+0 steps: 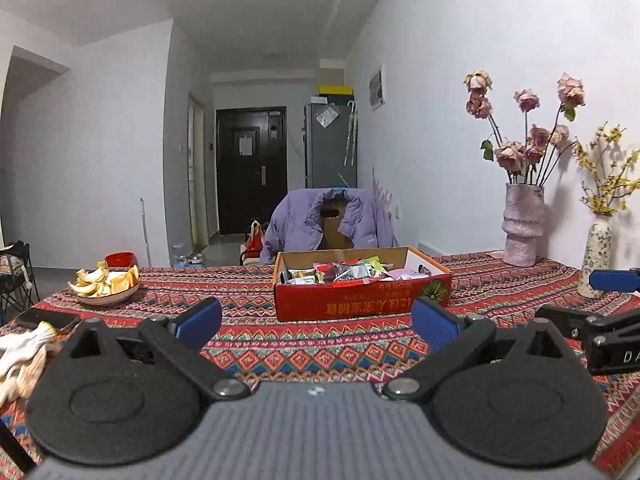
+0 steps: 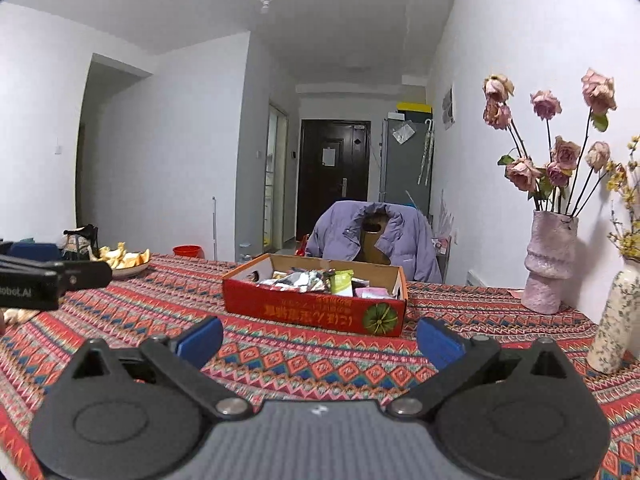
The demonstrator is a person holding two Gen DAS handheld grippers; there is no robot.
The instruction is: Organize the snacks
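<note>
A shallow red cardboard box [image 1: 362, 304] stands on the patterned tablecloth, filled with several snack packets [image 1: 352, 271]. It also shows in the right wrist view [image 2: 316, 314], with its snack packets [image 2: 316, 280]. My left gripper [image 1: 316, 324] is open and empty, low over the table just in front of the box. My right gripper [image 2: 320, 342] is open and empty, in front of the box and a little to its right. Each gripper shows at the edge of the other's view: the right one [image 1: 600, 320], the left one [image 2: 48, 278].
A plate of orange peels [image 1: 106, 282] sits at the left, with a phone [image 1: 46, 318] and white cloth [image 1: 24, 354] nearer. A pink vase of dried roses [image 1: 522, 226] and a speckled vase [image 1: 598, 258] stand at the right by the wall. A chair with a purple jacket [image 1: 328, 220] is behind the table.
</note>
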